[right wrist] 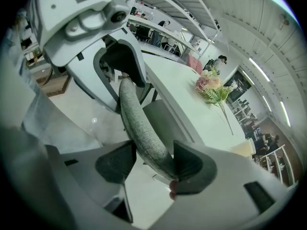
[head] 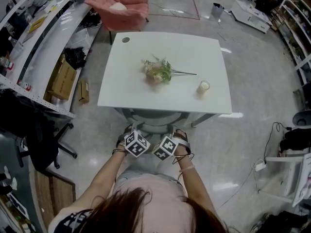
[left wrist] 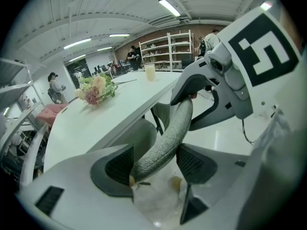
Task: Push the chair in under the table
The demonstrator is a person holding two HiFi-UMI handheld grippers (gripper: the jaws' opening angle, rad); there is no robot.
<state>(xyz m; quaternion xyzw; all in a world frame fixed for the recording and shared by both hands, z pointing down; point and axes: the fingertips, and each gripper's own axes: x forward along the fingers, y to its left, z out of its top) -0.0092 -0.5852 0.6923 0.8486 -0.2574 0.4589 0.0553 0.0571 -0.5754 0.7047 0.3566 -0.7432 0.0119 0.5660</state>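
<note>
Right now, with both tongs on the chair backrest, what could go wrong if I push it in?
The left tongs and right tongs pinch only the thin top rim of the backrest, so they might slip off. A hard push might knock the chair against the table and tip the glass standing on it.

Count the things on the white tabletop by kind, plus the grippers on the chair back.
Flower bouquet: 1
Candle in a glass: 1
Grippers on the chair back: 2, the left gripper and the right gripper
Total: 4
</note>
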